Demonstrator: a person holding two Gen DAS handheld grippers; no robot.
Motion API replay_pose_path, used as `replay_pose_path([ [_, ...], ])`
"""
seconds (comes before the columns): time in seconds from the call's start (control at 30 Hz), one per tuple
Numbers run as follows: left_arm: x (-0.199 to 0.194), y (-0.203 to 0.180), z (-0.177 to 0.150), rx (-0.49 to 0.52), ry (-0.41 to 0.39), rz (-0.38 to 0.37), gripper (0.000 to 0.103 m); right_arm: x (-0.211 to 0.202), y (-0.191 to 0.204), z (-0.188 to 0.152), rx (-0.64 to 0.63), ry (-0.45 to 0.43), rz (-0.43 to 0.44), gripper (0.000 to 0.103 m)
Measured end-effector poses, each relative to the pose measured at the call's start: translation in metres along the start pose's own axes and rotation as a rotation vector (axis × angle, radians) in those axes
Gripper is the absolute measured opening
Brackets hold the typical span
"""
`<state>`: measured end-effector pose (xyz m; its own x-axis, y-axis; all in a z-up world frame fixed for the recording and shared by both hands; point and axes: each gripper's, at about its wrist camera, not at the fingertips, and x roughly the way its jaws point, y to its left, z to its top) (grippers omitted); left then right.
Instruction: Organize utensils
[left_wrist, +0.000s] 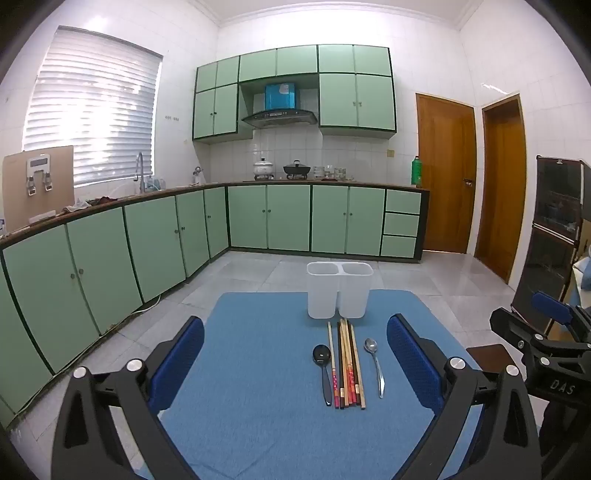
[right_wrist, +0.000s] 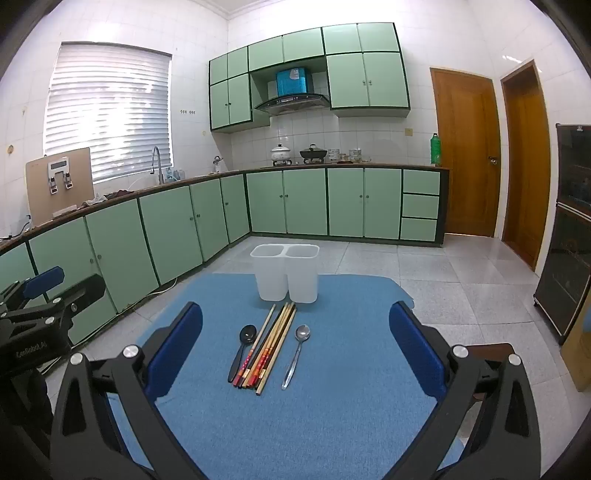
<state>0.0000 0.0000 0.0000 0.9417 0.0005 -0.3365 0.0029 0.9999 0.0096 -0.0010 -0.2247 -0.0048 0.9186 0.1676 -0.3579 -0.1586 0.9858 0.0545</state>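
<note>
Blue mat (left_wrist: 258, 406): chopsticks (left_wrist: 347, 365), spoons; right tool (left_wrist: 554, 354) ("DAS") wide apart.

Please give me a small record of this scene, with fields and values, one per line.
surface: blue mat
container: white two-compartment holder, upright, far end of mat
chopsticks: bundle lying flat, in front of holder
black spoon: left of chopsticks
metal spoon: right of chopsticks
left gripper: open, holds nothing
right gripper: open, holds nothing
utensils in holder: none visible

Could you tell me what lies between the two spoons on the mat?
A bundle of chopsticks lies between the black spoon and the metal spoon; both views show it.
</note>
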Motion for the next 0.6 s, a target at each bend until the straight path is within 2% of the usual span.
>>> replay_pose_path([
  [0.6,-0.0018,0.0031,0.0035,0.003,-0.005,0.007,0.097,0.0025,-0.0001,0.0003,0.002,-0.004,0.0,0.098],
])
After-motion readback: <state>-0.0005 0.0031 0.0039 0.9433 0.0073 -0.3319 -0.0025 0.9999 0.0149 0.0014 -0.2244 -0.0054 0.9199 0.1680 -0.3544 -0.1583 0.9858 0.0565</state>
